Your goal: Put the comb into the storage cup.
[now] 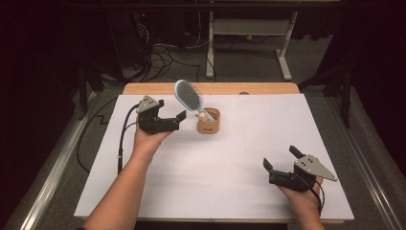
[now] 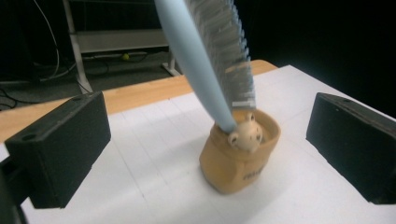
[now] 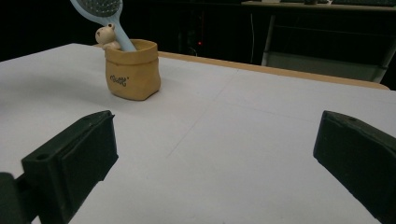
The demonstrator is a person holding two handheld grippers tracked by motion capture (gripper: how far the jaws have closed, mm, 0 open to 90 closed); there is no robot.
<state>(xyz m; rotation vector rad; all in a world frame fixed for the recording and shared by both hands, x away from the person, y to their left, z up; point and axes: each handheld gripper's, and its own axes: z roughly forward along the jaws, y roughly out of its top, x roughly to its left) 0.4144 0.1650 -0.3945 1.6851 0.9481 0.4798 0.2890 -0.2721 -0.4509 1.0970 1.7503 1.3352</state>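
In the pot (image 1: 208, 121), the hairbrush (image 1: 187, 97) leans head-up, left.

Item: tan pouch-shaped holder (image 3: 131, 69), standing on the desk (image 3: 261, 135) at about 11 o'clock in the right gripper view.
Marking: one short dark printed word, low on the holder's front wall.
Legibility, right gripper view: letters too small and blurred to read.
Legibility, left gripper view: the print sits at 5 o'clock on the holder (image 2: 240, 156); only a few unreadable strokes.
Other text, numbers, signs: none legible.
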